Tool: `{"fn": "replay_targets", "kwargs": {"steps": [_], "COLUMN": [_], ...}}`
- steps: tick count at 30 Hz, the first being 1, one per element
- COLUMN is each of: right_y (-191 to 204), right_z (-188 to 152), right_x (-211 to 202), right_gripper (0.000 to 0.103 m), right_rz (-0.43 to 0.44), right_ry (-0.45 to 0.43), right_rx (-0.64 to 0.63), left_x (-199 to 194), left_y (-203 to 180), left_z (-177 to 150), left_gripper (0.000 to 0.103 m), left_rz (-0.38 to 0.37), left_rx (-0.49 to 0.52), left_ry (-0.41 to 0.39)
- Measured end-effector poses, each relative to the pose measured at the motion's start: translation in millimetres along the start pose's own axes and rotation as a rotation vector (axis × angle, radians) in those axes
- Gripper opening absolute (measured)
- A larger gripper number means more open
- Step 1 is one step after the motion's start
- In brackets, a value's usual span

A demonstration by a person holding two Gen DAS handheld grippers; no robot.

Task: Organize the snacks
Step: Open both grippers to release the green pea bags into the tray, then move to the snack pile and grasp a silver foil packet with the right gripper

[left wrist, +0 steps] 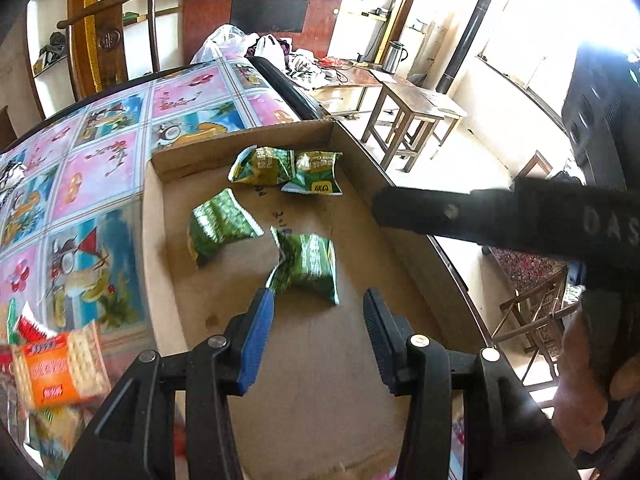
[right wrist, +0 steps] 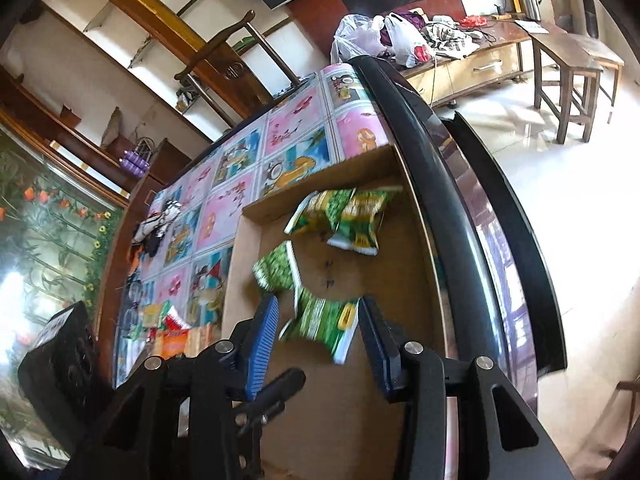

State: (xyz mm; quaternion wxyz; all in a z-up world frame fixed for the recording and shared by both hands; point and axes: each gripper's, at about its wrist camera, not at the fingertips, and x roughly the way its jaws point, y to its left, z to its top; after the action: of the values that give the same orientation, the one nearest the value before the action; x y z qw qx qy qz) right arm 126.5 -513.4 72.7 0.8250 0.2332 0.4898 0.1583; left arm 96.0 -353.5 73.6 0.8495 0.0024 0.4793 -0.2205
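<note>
A shallow cardboard tray (left wrist: 240,136) lies on the table and holds several green snack packets. My left gripper (left wrist: 318,314) hangs open over the tray's near part. The nearest green packet (left wrist: 308,264) lies flat just past its fingertips, untouched. A black finger (left wrist: 420,212) of the right gripper reaches in from the right above the tray. In the right wrist view my right gripper (right wrist: 320,320) is open, and that same green packet (right wrist: 324,322) shows in the gap below it, resting in the tray (right wrist: 316,176). Two more packets (right wrist: 348,216) lie at the far end.
Orange cracker packets (left wrist: 60,372) and a red packet (left wrist: 32,328) are heaped on the picture-patterned tablecloth (left wrist: 100,168) left of the tray. The table's dark rounded edge (right wrist: 440,184) runs close along the tray's right side. A wooden chair (left wrist: 108,40) stands behind, stools (left wrist: 412,116) on the floor.
</note>
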Motion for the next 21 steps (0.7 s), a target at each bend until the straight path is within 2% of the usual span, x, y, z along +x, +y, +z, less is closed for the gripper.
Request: {"fn": "replay_targets", "kwargs": {"steps": [6, 12, 16, 21], "right_y": [7.6, 21.3, 49.5, 98.5], "right_z": [-45.9, -96.1, -125.6, -152.7], "right_x": [-22.8, -40.4, -38.8, -14.4], "right_gripper": [0.046, 0.047, 0.047, 0.047], "right_rz": [0.029, 0.000, -0.019, -0.018], "right_ry": [-0.010, -0.048, -0.051, -0.006], "right_rx": [0.010, 0.056, 0.072, 0.050], "left_x": [-30.3, -60.1, -84.9, -118.2], "left_y": [5.5, 24.0, 50.7, 99.6], "left_z": [-20.5, -51.0, -78.5, -112.0], "left_gripper": [0.046, 0.046, 0.047, 0.050], "left_rz": [-0.012, -0.073, -0.091, -0.083], "left_rx": [0.016, 0.043, 0.054, 0.012], "left_ry": [-0.021, -0.018, -0.026, -0.045]}}
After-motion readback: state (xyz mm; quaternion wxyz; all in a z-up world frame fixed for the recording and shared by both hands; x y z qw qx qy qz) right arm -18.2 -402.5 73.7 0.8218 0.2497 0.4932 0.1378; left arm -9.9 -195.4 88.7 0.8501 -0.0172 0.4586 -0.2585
